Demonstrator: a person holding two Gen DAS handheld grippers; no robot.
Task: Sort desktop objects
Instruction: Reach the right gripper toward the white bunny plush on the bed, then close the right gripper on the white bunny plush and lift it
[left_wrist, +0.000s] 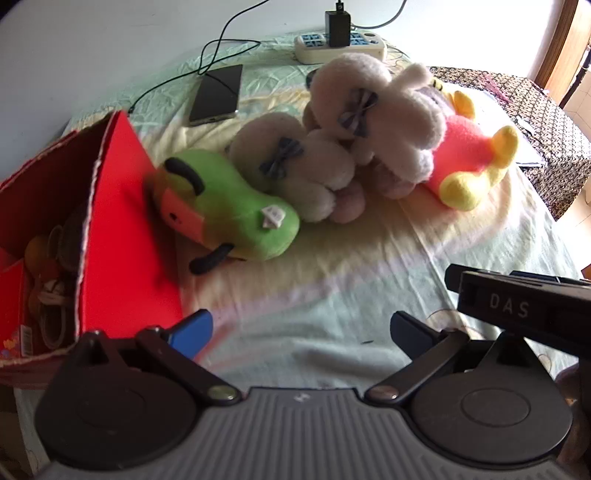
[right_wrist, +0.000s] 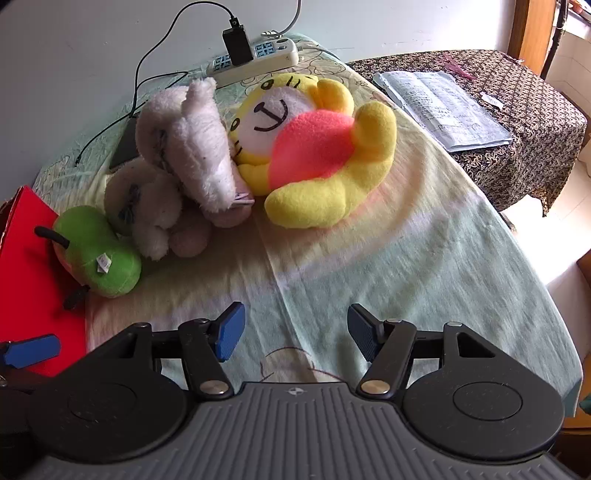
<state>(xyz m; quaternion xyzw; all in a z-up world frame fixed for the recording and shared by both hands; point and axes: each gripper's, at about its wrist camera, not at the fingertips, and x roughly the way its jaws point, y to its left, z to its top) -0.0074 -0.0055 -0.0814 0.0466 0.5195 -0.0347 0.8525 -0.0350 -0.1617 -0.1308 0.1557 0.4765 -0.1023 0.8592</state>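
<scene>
Left claw (left_wrist: 301, 328) agape beside red box (left_wrist: 122, 229) of jumbled toys (left_wrist: 48, 258)

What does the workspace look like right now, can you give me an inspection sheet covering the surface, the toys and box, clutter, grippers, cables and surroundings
Surface: bedsheet, pale green and cream, wrinkled.
Job's things: green plush lying against the red box; two beige plush toys piled together, touching it; yellow and pink plush on its back beside them. The box already holds small items, too blurred to name.
Clutter: phone flat near the wall.
Grippers: left gripper open, empty; right gripper open, empty; both short of the toys.
Cables: power strip with a black charger plugged in; black cable trailing towards the phone.
Surroundings: white wall; patterned table with papers.
</scene>
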